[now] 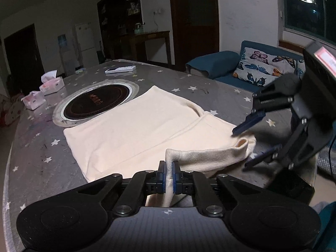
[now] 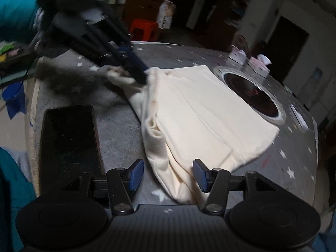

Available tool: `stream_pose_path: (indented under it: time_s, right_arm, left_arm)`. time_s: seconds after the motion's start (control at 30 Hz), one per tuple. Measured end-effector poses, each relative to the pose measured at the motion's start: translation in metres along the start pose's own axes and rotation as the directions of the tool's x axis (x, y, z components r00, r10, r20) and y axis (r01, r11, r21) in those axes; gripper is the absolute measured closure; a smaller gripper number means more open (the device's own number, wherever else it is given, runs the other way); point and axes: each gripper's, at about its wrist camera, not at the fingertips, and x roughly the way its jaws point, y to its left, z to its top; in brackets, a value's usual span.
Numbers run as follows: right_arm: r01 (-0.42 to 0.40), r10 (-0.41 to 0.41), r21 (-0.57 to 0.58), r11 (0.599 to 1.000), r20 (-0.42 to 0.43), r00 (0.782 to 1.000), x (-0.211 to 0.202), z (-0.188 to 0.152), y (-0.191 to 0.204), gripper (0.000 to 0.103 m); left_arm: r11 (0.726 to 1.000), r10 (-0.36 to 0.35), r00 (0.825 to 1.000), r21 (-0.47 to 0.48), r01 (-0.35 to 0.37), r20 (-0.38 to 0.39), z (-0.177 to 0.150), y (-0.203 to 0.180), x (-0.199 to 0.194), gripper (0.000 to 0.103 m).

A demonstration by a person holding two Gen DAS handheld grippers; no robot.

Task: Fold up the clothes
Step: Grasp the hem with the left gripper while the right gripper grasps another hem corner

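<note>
Dim room, white walls. Ahead of the left gripper: grey star-print table [image 1: 189, 79], dark shelving [image 1: 119, 19], white fridge [image 1: 85, 40]. Off right: blue sofa [image 1: 220, 65], butterfly cushion [image 1: 264, 65], night window [image 1: 304, 6].

The 2 fisheye views look along their own fingers from low over the bench [image 1: 37, 147]. The left wrist camera sits close behind the left claw [image 1: 169, 173] at the near edge of the cream garment [image 1: 130, 130], facing across the bench toward the round cooktop [image 1: 97, 103], the tissue boxes [image 1: 51, 83] and the far room; the right claw [image 1: 250, 145] enters at its right side. The right wrist camera sits just behind the right claw [image 2: 168, 175] at another edge of the garment [image 2: 199, 113], facing the left claw [image 2: 138, 71]. Both views share the garment, cooktop [image 2: 252, 94] and tissue boxes [image 2: 259, 66].
</note>
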Motion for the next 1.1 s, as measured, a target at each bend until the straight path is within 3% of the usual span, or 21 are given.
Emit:
stream_pose_path:
  time_s: [0.13,0.2,0.3,0.4,0.53,0.7,0.9,0.93,1.0,1.1]
  right_arm:
    - [-0.013,0.013,0.009,1.000,0.010,1.000,0.013,0.003,-0.004,0.058]
    - [-0.038,0.038,0.062,0.997,0.006,0.999,0.018,0.005,-0.013,0.075]
    - [-0.085,0.085,0.151,0.985,0.007,0.996,0.020,0.008,-0.028,0.088]
    - [-0.125,0.126,0.235,0.964,0.013,0.992,0.019,0.010,-0.044,0.090]
    - [-0.150,0.147,0.306,0.940,0.032,0.989,0.018,0.013,-0.060,0.091]
    - [-0.168,0.157,0.372,0.913,0.059,0.986,0.018,0.019,-0.078,0.092]
    - [-0.156,0.142,0.367,0.917,0.066,0.988,0.020,0.025,-0.081,0.092]
    - [-0.151,0.136,0.366,0.918,0.065,0.989,0.021,0.025,-0.081,0.092]
    - [-0.140,0.126,0.364,0.921,0.063,0.990,0.021,0.024,-0.079,0.093]
    - [-0.122,0.103,0.358,0.926,0.073,0.992,0.018,0.021,-0.073,0.093]
  left_arm:
    - [0.999,-0.009,1.000,-0.042,0.009,-0.010,0.001,0.011,0.006,0.098]
    - [0.998,-0.014,1.000,-0.064,0.013,-0.015,0.002,0.016,0.010,0.098]
    - [0.997,-0.023,1.000,-0.069,0.022,-0.017,-0.003,0.018,0.003,0.096]
    - [0.999,-0.020,1.000,-0.048,0.020,-0.010,-0.011,0.015,-0.010,0.091]
    - [1.000,-0.013,1.000,0.002,0.013,-0.012,-0.022,0.007,-0.024,0.066]
    - [0.996,0.008,0.999,0.085,-0.004,-0.044,-0.034,-0.004,-0.024,0.063]
    - [0.984,0.059,0.996,0.173,-0.046,-0.068,-0.040,-0.006,-0.012,0.065]
    - [0.982,0.063,0.996,0.184,-0.049,-0.070,-0.041,-0.005,-0.010,0.076]
    - [0.977,0.077,0.995,0.204,-0.062,-0.065,-0.043,-0.005,-0.009,0.086]
    - [0.980,0.076,0.996,0.190,-0.066,-0.046,-0.042,-0.003,-0.014,0.092]
